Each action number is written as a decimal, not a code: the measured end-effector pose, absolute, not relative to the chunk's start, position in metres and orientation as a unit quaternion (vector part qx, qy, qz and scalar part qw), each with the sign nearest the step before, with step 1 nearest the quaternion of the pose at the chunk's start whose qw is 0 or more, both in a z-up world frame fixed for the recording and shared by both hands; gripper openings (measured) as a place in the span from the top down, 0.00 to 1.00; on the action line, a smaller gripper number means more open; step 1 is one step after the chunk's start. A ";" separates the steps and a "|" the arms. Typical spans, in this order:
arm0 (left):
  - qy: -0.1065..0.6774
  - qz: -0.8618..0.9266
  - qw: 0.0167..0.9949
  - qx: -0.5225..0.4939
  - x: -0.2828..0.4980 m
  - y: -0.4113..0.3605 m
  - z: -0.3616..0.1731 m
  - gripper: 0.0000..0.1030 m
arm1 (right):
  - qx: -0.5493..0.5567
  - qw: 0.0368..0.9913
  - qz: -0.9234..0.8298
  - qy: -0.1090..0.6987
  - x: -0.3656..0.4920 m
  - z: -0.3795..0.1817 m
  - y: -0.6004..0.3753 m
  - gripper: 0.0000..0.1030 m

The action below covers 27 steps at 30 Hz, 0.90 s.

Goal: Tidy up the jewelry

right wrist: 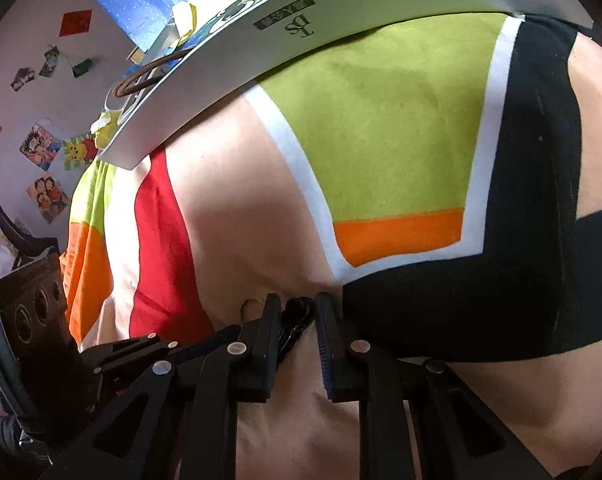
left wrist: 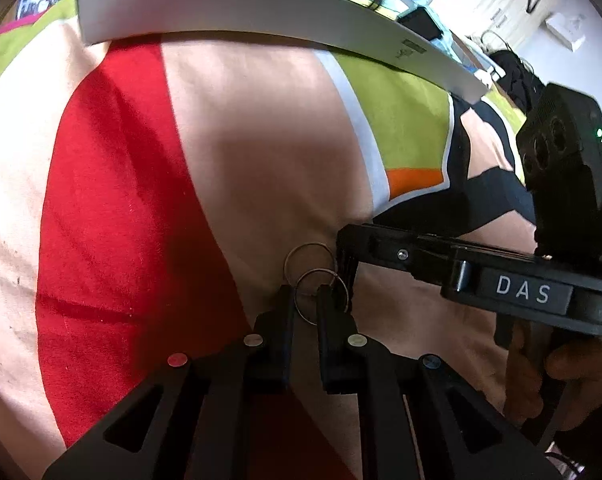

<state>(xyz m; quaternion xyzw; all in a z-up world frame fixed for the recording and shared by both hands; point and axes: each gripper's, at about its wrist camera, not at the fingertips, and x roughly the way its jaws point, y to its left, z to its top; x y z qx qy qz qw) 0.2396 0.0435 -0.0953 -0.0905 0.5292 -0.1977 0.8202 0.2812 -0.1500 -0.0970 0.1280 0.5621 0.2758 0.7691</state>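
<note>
Two grippers meet over a colour-blocked bedsheet point(left wrist: 261, 140).
Left gripper point(left wrist: 305, 300) jaws grasp metal rings point(left wrist: 321, 280); only the right view shows the right gripper point(right wrist: 299, 312) clenched on a black cord point(right wrist: 295, 320), beside a photo-covered wall point(right wrist: 41, 120).

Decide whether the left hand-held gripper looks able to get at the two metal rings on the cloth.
Probably yes: the left hand-held gripper already has its fingertips at the metal rings, though the right hand-held gripper crowds in from the side.
</note>
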 end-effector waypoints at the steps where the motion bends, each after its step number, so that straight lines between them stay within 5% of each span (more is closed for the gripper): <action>1: 0.531 -0.199 0.820 -0.085 0.239 0.040 -0.096 1.00 | 0.128 0.770 0.277 0.561 0.280 -0.097 -0.151 0.85; 5: 0.528 -0.195 0.823 -0.078 0.237 0.036 -0.096 1.00 | 0.137 0.774 0.277 0.553 0.272 -0.093 -0.159 0.85; 7: 0.524 -0.191 0.827 -0.073 0.234 0.036 -0.096 1.00 | 0.136 0.776 0.277 0.549 0.267 -0.090 -0.164 0.95; 27: 0.491 -0.204 0.842 -0.091 0.218 0.043 -0.079 1.00 | 0.150 0.809 0.273 0.499 0.246 -0.059 -0.184 0.97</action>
